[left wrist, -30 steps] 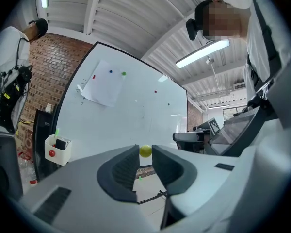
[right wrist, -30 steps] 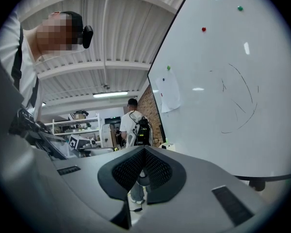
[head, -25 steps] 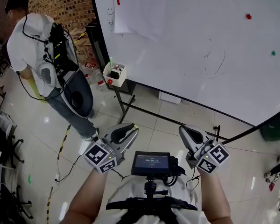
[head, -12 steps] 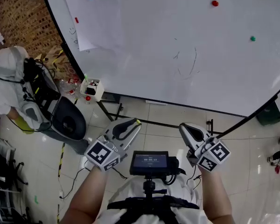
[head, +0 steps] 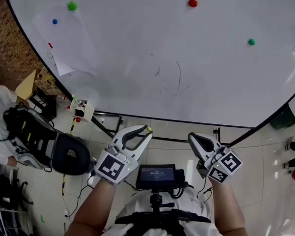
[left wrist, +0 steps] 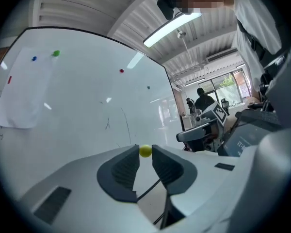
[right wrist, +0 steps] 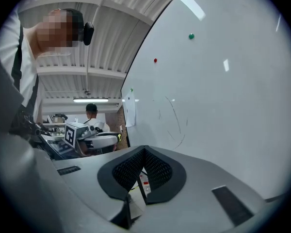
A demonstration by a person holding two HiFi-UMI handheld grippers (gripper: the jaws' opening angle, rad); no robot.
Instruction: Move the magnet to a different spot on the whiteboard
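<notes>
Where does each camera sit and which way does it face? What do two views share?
Head view: on the person's head, facing steeply down at the whiteboard; both forearms, left gripper and right gripper show.
Left gripper view: on the left gripper, facing the whiteboard along jaws shut on a yellow magnet.
Right gripper view: on the right gripper, facing the whiteboard along closed jaws.
Shared: red magnet and green magnet, in both gripper views.

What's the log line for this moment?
left gripper: shut on yellow magnet | right gripper: shut, empty | whiteboard: ahead, not touched | step: magnet not yet placed
</notes>
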